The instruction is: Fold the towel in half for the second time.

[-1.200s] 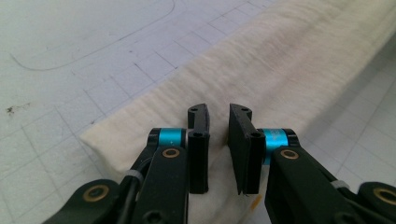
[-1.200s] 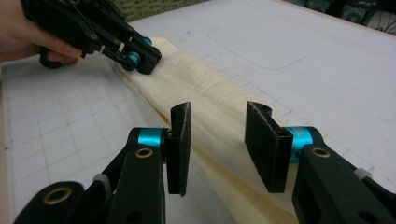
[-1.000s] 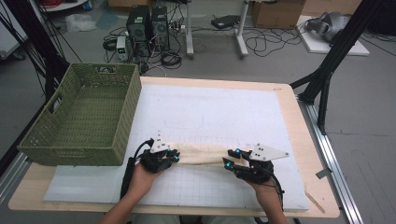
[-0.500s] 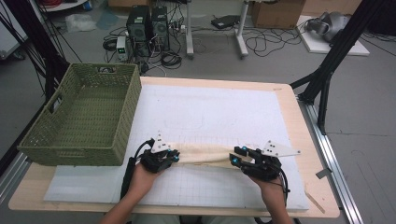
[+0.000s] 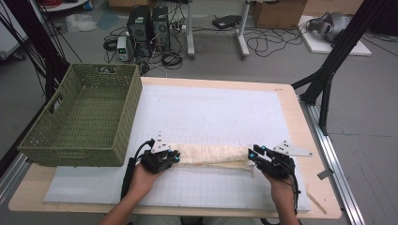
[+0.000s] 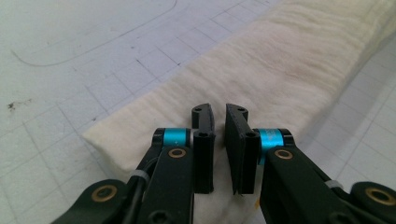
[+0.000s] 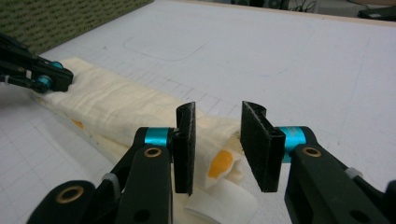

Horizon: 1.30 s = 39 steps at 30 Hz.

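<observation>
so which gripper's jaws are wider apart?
The right gripper: a broad gap over the cloth's orange-marked end. The left gripper's jaws stand nearly closed, a narrow slit between them.

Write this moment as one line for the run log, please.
left gripper: open, at folded cloth left end | right gripper: open, at right end | basket: left of mat

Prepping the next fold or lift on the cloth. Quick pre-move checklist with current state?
1. Left gripper over the folded cloth's left end: ok.
2. Right gripper over its right end: ok.
3. Left fingers gripping cloth: not ok, a narrow gap, nothing between.
4. Right fingers gripping cloth: not ok, wide open.
5. Cloth folded tidily: not ok, layers loose at the right end.
6. Green basket clear of cloth: ok.
</observation>
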{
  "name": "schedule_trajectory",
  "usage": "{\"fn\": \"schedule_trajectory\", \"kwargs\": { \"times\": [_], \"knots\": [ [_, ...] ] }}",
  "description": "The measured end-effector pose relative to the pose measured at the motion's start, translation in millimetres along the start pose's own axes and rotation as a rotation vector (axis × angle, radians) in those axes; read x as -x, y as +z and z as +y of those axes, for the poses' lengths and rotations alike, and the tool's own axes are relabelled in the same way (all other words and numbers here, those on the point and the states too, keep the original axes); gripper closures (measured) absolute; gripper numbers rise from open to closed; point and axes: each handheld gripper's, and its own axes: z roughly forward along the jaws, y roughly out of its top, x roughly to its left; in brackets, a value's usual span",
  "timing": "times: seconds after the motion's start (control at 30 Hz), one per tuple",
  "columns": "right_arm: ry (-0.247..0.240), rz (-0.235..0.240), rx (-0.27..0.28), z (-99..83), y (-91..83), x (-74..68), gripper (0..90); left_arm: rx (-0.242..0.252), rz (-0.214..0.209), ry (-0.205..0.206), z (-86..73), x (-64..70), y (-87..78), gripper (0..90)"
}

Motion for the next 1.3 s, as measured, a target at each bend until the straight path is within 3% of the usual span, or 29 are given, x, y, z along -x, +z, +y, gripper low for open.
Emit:
{"fn": "schedule_trajectory", "kwargs": {
  "times": [0.13,0.37,0.53,0.8,0.9,1.07,1.3],
  "knots": [
    [-0.04,-0.006,-0.055,2.4,12.5,-3.0,65.7,0.004,-0.006,-0.008,-0.3,-0.7,-0.4,78.8],
    [-0.135,-0.03,-0.234,-16.2,27.1,-6.3,69.2,0.005,-0.01,-0.014,-1.0,-2.5,-1.7,76.3],
    [-0.154,-0.042,-0.252,-19.3,21.1,-6.5,69.4,-0.003,-0.01,-0.014,-3.1,-6.0,-5.3,74.1],
    [-0.129,-0.055,-0.238,-27.1,8.9,-2.9,66.2,-0.008,0.0,-0.03,-7.1,-9.5,-12.9,69.7],
    [-0.099,-0.047,-0.226,-25.9,5.8,-2.4,59.5,0.007,-0.001,-0.046,-8.0,-13.2,-17.5,67.2],
    [-0.098,-0.047,-0.148,-19.3,-11.6,-0.3,54.1,0.094,-0.001,-0.071,-4.2,-21.5,-33.7,60.0],
    [-0.098,-0.119,-0.042,-7.8,-36.3,1.8,38.7,0.244,-0.003,-0.108,-1.9,-34.3,-56.4,41.1]
  ]
}}
